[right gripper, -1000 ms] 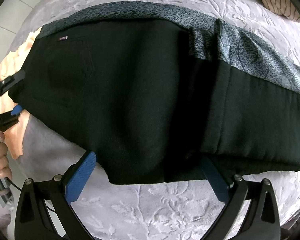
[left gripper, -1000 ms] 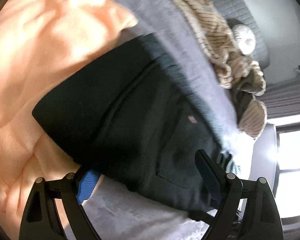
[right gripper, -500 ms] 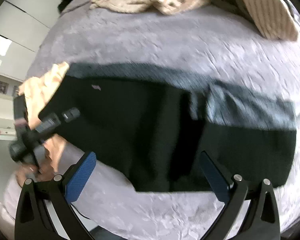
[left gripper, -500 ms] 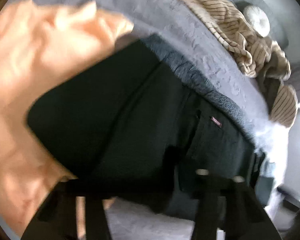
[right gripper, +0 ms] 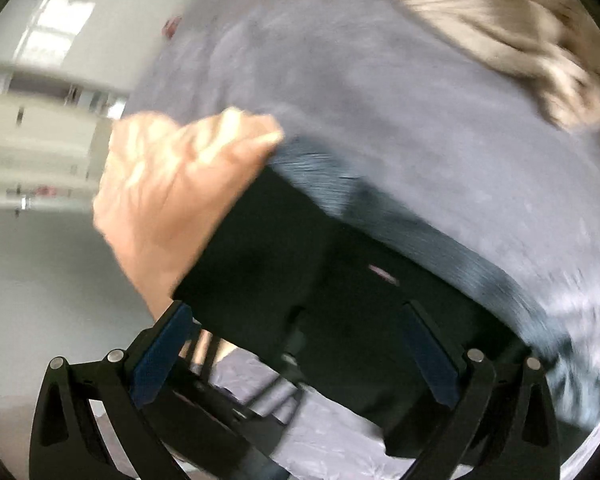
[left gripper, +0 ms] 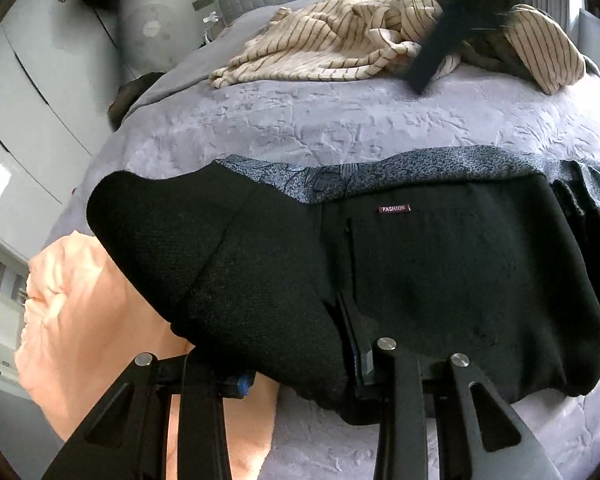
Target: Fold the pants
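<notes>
Now the left gripper (left gripper: 300, 364) has just squeezed its jaws onto the near edge of the black pants (left gripper: 420, 272), at six o'clock in its view. They lie flat on the soft grey bed cover (left gripper: 340, 120), over an orange cloth (left gripper: 100, 320). At six o'clock in its own blurry view, the right gripper (right gripper: 296, 360) stands wide, holding nothing.

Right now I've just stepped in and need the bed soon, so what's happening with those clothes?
A person with a handheld gripper in each hand is folding black pants on the purple bedspread. The left gripper has just closed on the pants' near edge. The right gripper hangs open above them, gripping nothing. A peach cloth lies beside the pants, striped clothes farther back.
</notes>
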The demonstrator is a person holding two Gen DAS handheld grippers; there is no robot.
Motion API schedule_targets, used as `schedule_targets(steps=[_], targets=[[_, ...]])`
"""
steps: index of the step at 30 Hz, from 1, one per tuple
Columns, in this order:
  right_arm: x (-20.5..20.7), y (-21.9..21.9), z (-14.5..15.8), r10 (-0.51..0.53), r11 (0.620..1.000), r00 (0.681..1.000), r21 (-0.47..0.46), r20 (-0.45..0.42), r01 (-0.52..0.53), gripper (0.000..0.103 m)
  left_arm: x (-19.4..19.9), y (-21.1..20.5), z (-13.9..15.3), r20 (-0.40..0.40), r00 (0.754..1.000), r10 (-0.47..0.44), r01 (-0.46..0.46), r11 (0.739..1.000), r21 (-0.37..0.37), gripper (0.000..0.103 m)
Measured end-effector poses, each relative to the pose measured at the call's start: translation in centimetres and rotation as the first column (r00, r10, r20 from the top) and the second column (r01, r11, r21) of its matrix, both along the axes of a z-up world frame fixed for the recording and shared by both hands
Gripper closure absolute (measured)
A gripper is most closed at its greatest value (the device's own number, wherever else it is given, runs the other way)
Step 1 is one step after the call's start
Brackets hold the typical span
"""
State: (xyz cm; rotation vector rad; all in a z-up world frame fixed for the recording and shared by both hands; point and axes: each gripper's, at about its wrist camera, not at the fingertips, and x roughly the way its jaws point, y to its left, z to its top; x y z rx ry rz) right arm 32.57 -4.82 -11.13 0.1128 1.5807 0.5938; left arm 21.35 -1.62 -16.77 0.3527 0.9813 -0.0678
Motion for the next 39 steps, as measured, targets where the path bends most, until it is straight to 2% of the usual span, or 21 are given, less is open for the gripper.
schedule_targets(steps=[5, 10, 11, 12, 14, 16, 20, 22, 26, 30, 32, 39], targets=[[1.2, 7.2, -2.1, 0.155, 0.986, 0.986, -0.045, -0.06, -0.158, 0.0, -0.8, 0.0, 0.2, 0.009, 1.0, -0.013, 0.013, 1.0, 0.007, 0.067], [1.7, 9.8, -5.3, 0.228, 0.954, 0.96, -0.158, -0.162, -0.254, 0.003, -1.0, -0.1, 0.5, 0.017, 1.0, -0.019, 0.018, 1.0, 0.006, 0.067], [1.7, 9.6, -6.2, 0.22, 0.95, 0.956, -0.18, -0.195, -0.256, 0.028, -1.0, -0.1, 0.5, 0.011, 1.0, -0.02, 0.02, 1.0, 0.003, 0.067], [1.6, 9.0, -6.6, 0.206, 0.957, 0.954, -0.159, -0.219, -0.243, 0.073, -0.9, -0.2, 0.5, -0.002, 1.0, -0.019, 0.019, 1.0, -0.001, 0.067], [1.5, 7.5, -5.9, 0.167, 0.973, 0.963, -0.122, -0.213, -0.196, 0.08, -1.1, -0.4, 1.1, 0.009, 0.999, -0.032, 0.032, 0.999, -0.008, 0.067], [1.2, 6.0, -4.5, 0.154, 0.983, 0.974, -0.074, -0.168, -0.168, 0.081, -1.4, -1.2, 2.4, 0.033, 0.998, -0.059, 0.059, 0.998, -0.002, 0.067], [0.2, 1.0, -0.7, 0.07, 0.995, 0.993, 0.077, -0.096, -0.063, 0.081, -2.1, -3.2, 6.2, 0.084, 0.991, -0.101, 0.105, 0.994, -0.043, 0.067], [-0.5, -1.7, 1.0, 0.013, 0.989, 0.998, 0.146, -0.068, -0.003, 0.081, -2.6, -4.7, 7.8, 0.108, 0.986, -0.13, 0.135, 0.99, -0.047, 0.067], [-2.6, -9.0, 4.4, -0.119, 0.952, 0.993, 0.282, -0.01, 0.116, 0.081, -3.7, -9.2, 10.6, 0.158, 0.963, -0.217, 0.226, 0.973, -0.045, 0.066], [-6.0, -16.9, 7.0, -0.252, 0.895, 0.967, 0.386, 0.029, 0.222, 0.081, -5.3, -14.3, 12.6, 0.182, 0.93, -0.319, 0.332, 0.942, -0.046, 0.066], [-7.9, -20.8, 7.6, -0.317, 0.863, 0.948, 0.426, 0.037, 0.272, 0.081, -6.4, -17.5, 13.1, 0.184, 0.906, -0.38, 0.394, 0.918, -0.042, 0.066], [-14.5, -33.7, 6.0, -0.514, 0.747, 0.857, 0.498, 0.013, 0.441, 0.081, -9.8, -27.4, 11.7, 0.132, 0.83, -0.542, 0.548, 0.836, -0.009, 0.066]])
